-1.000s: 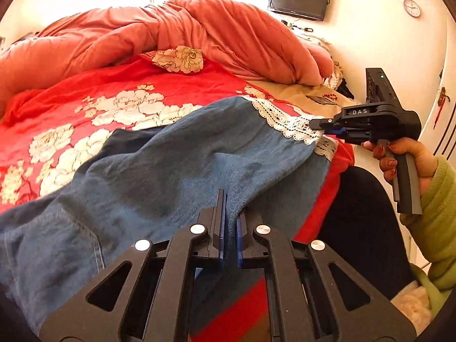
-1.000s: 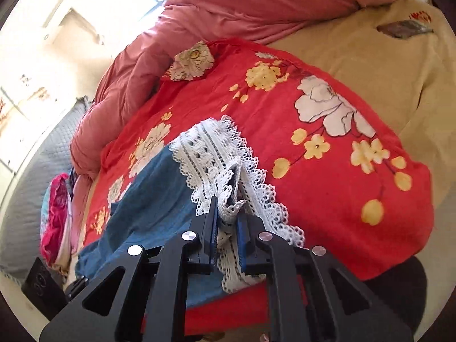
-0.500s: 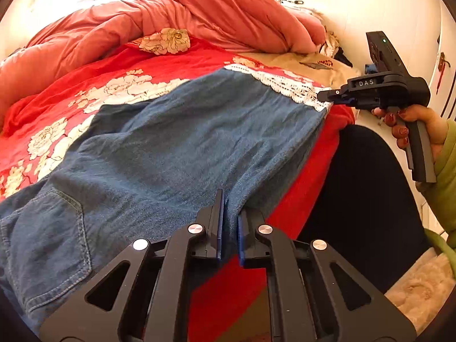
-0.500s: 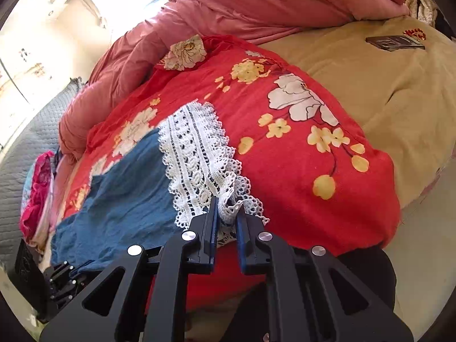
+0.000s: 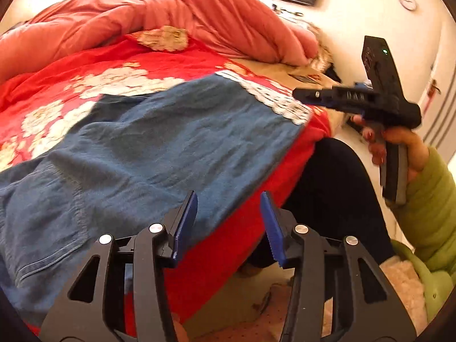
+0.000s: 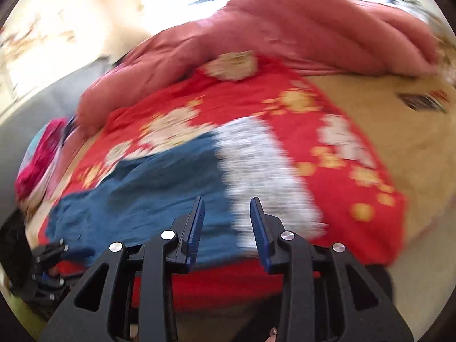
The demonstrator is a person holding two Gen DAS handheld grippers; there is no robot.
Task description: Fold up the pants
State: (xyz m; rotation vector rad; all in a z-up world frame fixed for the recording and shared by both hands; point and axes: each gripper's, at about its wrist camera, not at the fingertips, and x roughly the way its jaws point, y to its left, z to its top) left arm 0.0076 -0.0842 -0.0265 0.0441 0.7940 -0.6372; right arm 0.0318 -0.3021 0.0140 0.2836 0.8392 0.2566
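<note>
Blue denim pants [image 5: 142,148] lie spread flat on the red floral bedspread [image 5: 71,71], with their white lace hem [image 5: 273,99] at the far right. My left gripper [image 5: 228,199] hangs over the pants' near edge; its jaws are opening and no cloth is pinched between them. The right gripper [image 5: 297,95], held by a hand in a green sleeve, floats just off the lace hem. In the blurred right wrist view the right gripper [image 6: 226,202] has its jaws opening above the denim [image 6: 136,199] and lace hem [image 6: 256,171], gripping nothing.
A bunched pink duvet [image 5: 171,14] fills the back of the bed. The person's dark trouser leg [image 5: 327,185] stands against the bed's edge. A tan sheet [image 6: 384,131] lies right of the bedspread, and a pink clothes pile [image 6: 37,165] sits far left.
Both grippers let go: the left opened off the pants' edge, and the right released the lace hem, drew back and rolled. The pants now rest flat on the bed.
</note>
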